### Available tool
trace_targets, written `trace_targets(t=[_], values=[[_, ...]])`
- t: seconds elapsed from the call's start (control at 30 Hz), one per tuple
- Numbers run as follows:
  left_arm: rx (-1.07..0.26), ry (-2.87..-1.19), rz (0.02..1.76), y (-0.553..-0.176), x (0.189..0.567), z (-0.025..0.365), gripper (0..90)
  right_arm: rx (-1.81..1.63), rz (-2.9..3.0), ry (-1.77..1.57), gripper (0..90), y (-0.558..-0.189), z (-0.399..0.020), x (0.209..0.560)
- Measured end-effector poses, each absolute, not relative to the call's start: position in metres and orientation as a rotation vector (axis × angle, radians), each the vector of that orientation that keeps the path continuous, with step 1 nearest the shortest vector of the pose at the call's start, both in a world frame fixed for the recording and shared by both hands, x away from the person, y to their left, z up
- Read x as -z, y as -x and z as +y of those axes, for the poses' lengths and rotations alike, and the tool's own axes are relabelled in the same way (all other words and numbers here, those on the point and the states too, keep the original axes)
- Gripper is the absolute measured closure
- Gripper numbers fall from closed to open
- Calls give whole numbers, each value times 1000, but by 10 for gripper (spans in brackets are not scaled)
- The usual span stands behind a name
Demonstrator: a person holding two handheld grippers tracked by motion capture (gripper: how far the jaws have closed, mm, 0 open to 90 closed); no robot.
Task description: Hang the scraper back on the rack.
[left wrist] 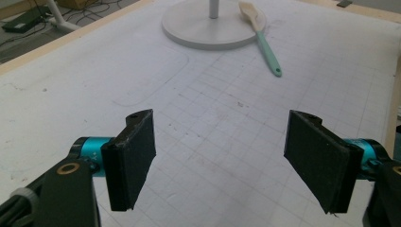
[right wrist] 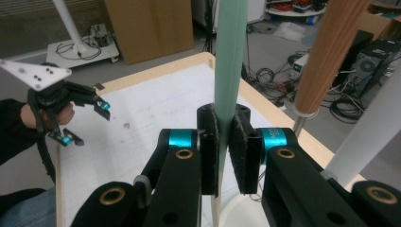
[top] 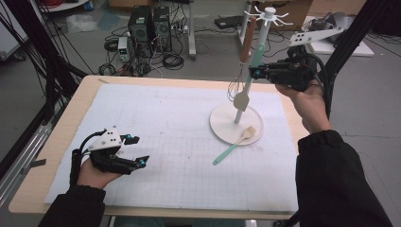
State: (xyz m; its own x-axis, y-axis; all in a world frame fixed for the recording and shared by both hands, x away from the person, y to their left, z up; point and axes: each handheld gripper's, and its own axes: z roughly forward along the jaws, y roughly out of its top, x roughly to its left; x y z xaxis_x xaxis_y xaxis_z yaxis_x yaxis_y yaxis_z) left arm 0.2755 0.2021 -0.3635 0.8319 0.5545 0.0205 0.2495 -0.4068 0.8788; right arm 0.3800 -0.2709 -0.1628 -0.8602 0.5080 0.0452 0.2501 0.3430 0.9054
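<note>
My right gripper [top: 257, 72] is shut on the teal handle of a spatula [top: 241, 100], which hangs upright beside the pole of a white utensil rack [top: 222, 124]. In the right gripper view the pads [right wrist: 209, 153] pinch that teal handle [right wrist: 230, 66]. A whisk with a wooden handle [top: 246, 41] hangs from the rack just left of it. A teal-handled spoon-fork [top: 235, 145] lies with its head on the rack's round base. My left gripper [top: 140, 150] rests low at the near left of the mat, open, with nothing between its jaws [left wrist: 227, 158].
A white gridded mat [top: 161, 142] covers the wooden table. The rack's round base [left wrist: 198, 30] and the lying utensil [left wrist: 265, 42] are far ahead in the left gripper view. Computers and cables sit on the floor beyond the table.
</note>
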Motion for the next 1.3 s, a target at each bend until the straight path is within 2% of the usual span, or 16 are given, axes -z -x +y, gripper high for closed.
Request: trace_targets(t=[0.67, 1.3], values=[[-386, -1992, 597, -274, 362, 205, 255, -1489, 2353, -756, 828, -401, -271, 133], [-388, -1992, 589, -273, 363, 205, 256, -1482, 2349, -803, 828, -408, -276, 134]])
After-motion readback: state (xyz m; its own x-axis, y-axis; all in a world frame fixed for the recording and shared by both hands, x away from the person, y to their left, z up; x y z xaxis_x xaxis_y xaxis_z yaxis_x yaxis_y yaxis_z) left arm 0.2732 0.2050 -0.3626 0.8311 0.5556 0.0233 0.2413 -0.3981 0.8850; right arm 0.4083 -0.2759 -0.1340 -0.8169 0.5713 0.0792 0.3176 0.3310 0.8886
